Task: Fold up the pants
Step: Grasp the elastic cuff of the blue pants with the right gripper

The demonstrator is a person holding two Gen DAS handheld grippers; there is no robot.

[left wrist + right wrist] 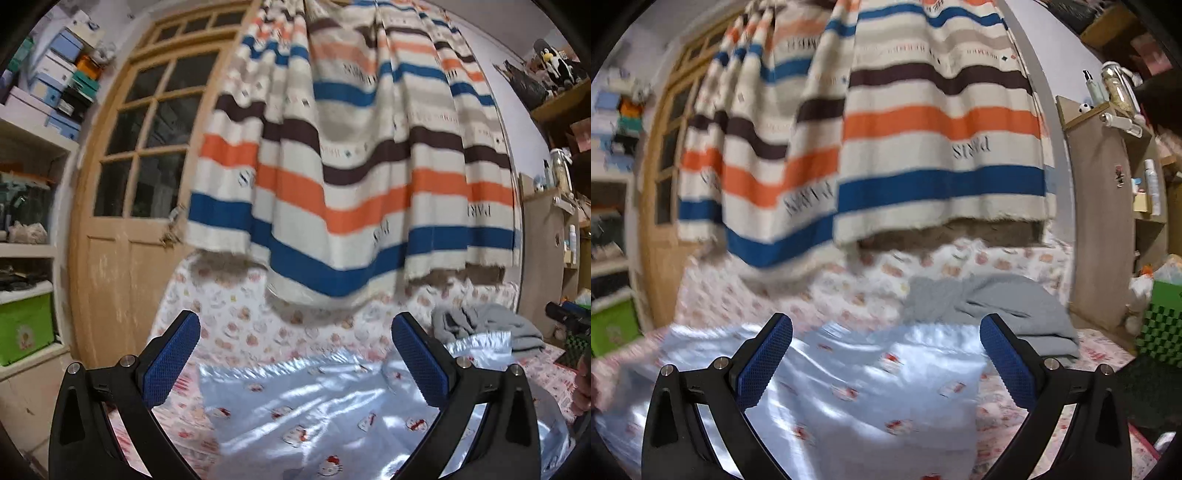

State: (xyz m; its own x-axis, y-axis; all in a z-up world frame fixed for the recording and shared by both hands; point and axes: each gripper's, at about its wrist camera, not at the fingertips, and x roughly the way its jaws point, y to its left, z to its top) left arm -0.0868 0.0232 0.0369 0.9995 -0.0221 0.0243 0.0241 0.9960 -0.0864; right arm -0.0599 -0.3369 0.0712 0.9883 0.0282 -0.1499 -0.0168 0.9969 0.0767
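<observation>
Shiny light-blue satin pants (317, 410) with small cat prints lie spread flat on the bed, just below and ahead of both grippers; they also show in the right wrist view (871, 387). My left gripper (295, 332) is open and empty above the pants. My right gripper (886, 334) is open and empty above them too. The tip of the right gripper (565, 314) shows at the right edge of the left wrist view.
The bed has a pink printed sheet (236, 314). A grey garment (993, 314) lies bunched behind the pants. A striped curtain (351, 155) hangs over the bed's far side. A wooden door (125, 192) and shelves (26, 206) stand left, a cabinet (1104, 229) right.
</observation>
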